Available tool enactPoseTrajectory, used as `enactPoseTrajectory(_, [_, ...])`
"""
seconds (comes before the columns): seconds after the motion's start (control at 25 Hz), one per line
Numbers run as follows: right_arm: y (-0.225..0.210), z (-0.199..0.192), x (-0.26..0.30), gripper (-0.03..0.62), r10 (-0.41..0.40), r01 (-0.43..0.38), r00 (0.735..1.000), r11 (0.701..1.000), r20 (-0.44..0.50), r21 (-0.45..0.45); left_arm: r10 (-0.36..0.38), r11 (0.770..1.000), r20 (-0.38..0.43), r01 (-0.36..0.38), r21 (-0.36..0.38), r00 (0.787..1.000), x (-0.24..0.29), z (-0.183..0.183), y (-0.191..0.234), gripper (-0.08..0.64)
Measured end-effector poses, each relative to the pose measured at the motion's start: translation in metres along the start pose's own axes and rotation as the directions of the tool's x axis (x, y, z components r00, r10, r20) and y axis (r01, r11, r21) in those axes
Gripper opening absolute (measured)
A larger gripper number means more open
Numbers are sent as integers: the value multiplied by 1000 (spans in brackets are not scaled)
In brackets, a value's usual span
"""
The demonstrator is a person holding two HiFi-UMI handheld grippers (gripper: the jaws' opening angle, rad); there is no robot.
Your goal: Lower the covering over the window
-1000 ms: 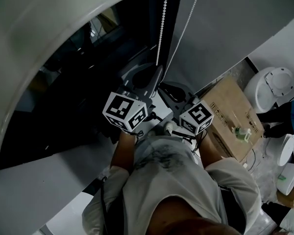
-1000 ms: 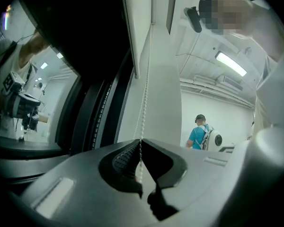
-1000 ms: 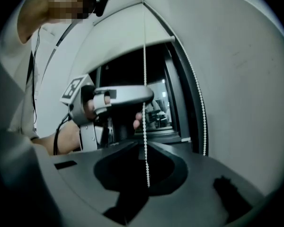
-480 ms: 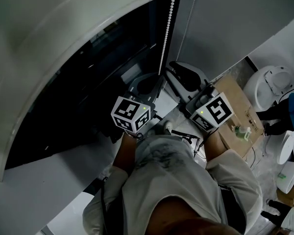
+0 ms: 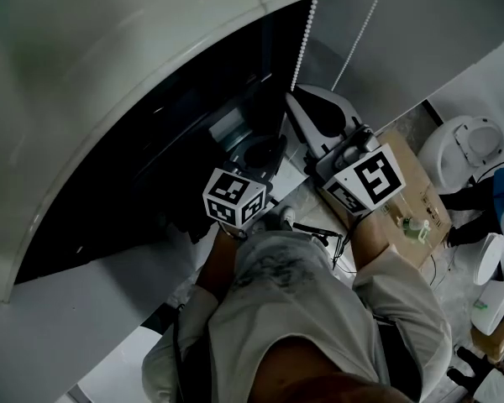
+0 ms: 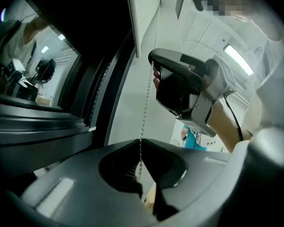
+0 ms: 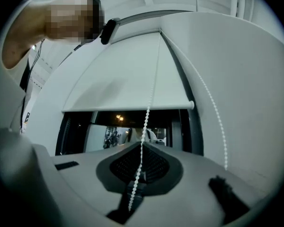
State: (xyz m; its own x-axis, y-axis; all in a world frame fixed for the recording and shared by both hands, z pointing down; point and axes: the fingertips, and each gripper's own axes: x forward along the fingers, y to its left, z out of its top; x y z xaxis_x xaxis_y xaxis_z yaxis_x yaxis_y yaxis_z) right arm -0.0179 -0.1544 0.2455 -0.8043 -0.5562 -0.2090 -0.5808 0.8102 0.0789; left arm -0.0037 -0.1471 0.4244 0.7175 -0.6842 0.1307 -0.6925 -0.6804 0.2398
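Two grippers, head view: I have both raised at the right edge of the window (image 5: 151,158), marker cubes facing me; the left gripper (image 5: 265,149) is the lower one, and the right gripper (image 5: 298,99) sits above and just beside it
Blind, head view: the white blind (image 5: 109,49) covers the upper part of the window, with dark glass bare below its lower edge
Bead chain, head view: the bead chain (image 5: 305,40) hangs from the top of the frame down to the right gripper's tips; a second strand (image 5: 363,28) runs to its right, slanting down behind that gripper
Clutter, head view: a cardboard box (image 5: 420,200) lies just right of the right gripper's cube
Left gripper, left gripper view: the left gripper (image 6: 140,143) has its jaws pinched together on the bead chain (image 6: 144,112), beads passing between the tips and out below
Above it, left gripper view: the chain rises to the right gripper (image 6: 156,72), whose nose meets it higher up; the window (image 6: 38,70) is off to the left
Right gripper, right gripper view: the right gripper (image 7: 143,145) is clamped on the same bead chain (image 7: 149,105), which crosses its closed tips and trails towards me
Blind, right gripper view: the blind (image 7: 128,74) hangs part-way down with its bottom rail (image 7: 128,109) level across the frame and the dark window (image 7: 128,124) bare beneath; the second strand (image 7: 213,112) hangs to the right, apart from the jaws
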Motion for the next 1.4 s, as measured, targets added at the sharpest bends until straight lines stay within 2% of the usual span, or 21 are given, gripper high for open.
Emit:
enactPoseTrajectory(0.52, [9, -60, -6, 18, 20, -14, 992, 999, -128, 52, 16, 998, -115, -22, -51, 993, 4, -58, 7, 18])
enactPoseTrajectory(0.72, [11, -72, -11, 18, 12, -2, 990, 997, -143, 72, 6, 999, -149, -14, -52, 989, 3, -73, 5, 21])
enactPoseTrajectory(0.88, [9, -76, -15, 18, 1, 10, 991, 997, -137, 78, 3, 999, -152, -8, -32, 988, -3, -71, 1, 44])
enactPoseTrajectory(1.0, [7, -77, -17, 18, -3, 14, 991, 997, -135, 78, 5, 1000, -87, -8, -26, 996, -15, -44, -1, 92])
enactPoseTrajectory(1.16, [7, -76, -18, 18, -2, 13, 991, 997, -134, 76, 24, 999, 71, -26, 21, 997, -31, 27, 1, 110])
enactPoseTrajectory(1.28, [8, -76, -18, 18, 3, 8, 991, 997, -131, 79, 7, 996, 197, -25, 91, 980, -37, 94, -2, 120])
enactPoseTrajectory(1.4, [12, -76, -17, 18, 10, 1, 992, 997, -129, 83, -20, 984, 283, -30, 173, 959, -37, 149, -9, 120])
